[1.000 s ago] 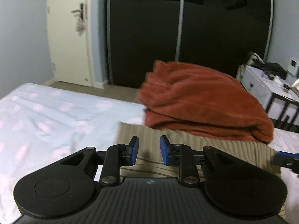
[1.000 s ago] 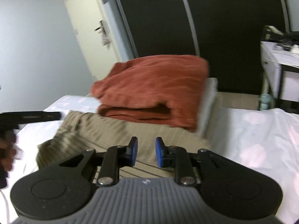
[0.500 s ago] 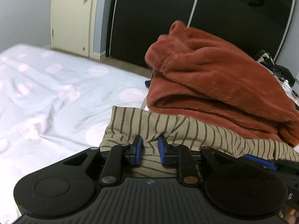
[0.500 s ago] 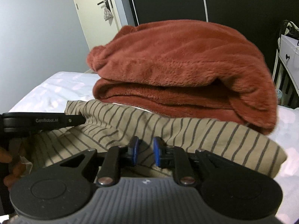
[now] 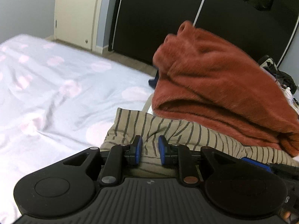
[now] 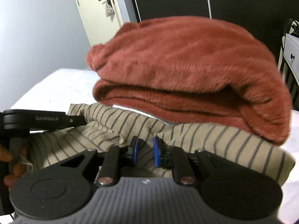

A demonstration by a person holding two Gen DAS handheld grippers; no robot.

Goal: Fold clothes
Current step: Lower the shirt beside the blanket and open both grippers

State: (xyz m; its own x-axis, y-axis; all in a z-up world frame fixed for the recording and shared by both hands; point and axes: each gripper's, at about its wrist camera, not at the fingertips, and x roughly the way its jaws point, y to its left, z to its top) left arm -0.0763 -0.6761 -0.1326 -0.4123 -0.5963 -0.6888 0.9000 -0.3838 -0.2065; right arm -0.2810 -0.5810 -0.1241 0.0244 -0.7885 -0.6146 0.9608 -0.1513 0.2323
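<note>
On the bed (image 5: 56, 97), beneath a folded rust-red fleece blanket (image 6: 186, 65), lies your beige garment (image 6: 214, 141) with thin dark stripes, rumpled and bunched along its near edge. Your left tool (image 5: 149, 149) has striped cloth between its narrowly parted blue pads; whether they pinch it you cannot tell. Your right tool (image 6: 144, 152) sits likewise over a raised fold.
</note>
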